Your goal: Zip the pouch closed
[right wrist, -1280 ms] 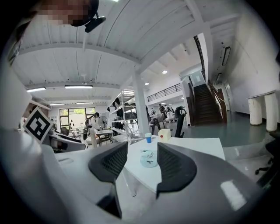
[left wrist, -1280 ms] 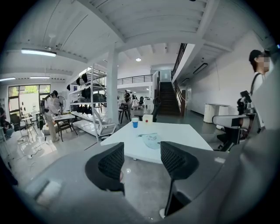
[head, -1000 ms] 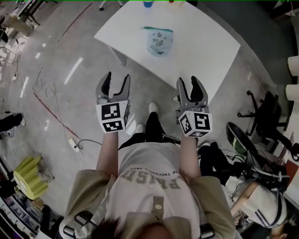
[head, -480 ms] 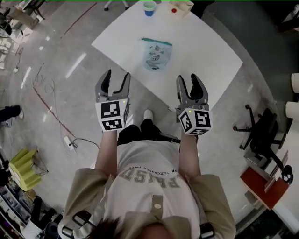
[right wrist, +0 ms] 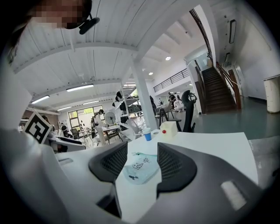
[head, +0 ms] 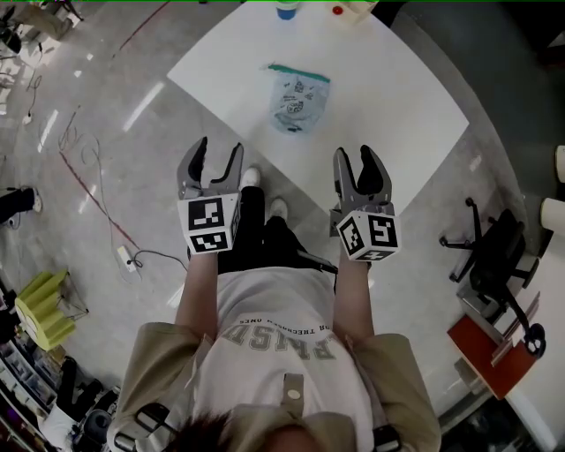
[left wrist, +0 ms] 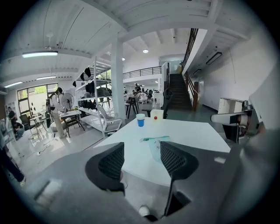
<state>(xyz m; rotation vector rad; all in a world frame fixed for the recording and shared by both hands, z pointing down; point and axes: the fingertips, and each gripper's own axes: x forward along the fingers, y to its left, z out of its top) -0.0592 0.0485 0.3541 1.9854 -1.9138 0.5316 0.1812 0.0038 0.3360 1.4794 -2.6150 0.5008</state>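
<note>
A clear pouch [head: 296, 99] with a green zip strip along its far edge lies flat on the white table [head: 388, 106]. Both grippers hover over the floor, short of the table's near edge and apart from the pouch. My left gripper [head: 217, 152] is open and holds nothing. My right gripper [head: 356, 157] is open too, its jaws empty. In the left gripper view the pouch [left wrist: 154, 146] shows far off between the jaws of the left gripper [left wrist: 142, 161]. In the right gripper view the pouch [right wrist: 140, 168] sits between the jaws of the right gripper [right wrist: 141, 162], ahead on the table.
A blue cup [head: 287, 11] and a white box with a red dot [head: 353, 9] stand at the table's far edge. An office chair [head: 494, 256] is on the right. A cable [head: 132, 260] and a yellow object [head: 40, 309] lie on the floor at left.
The person has stepped nearer the table, so it and the pouch sit closer to both grippers. Both grippers stay open and empty.
</note>
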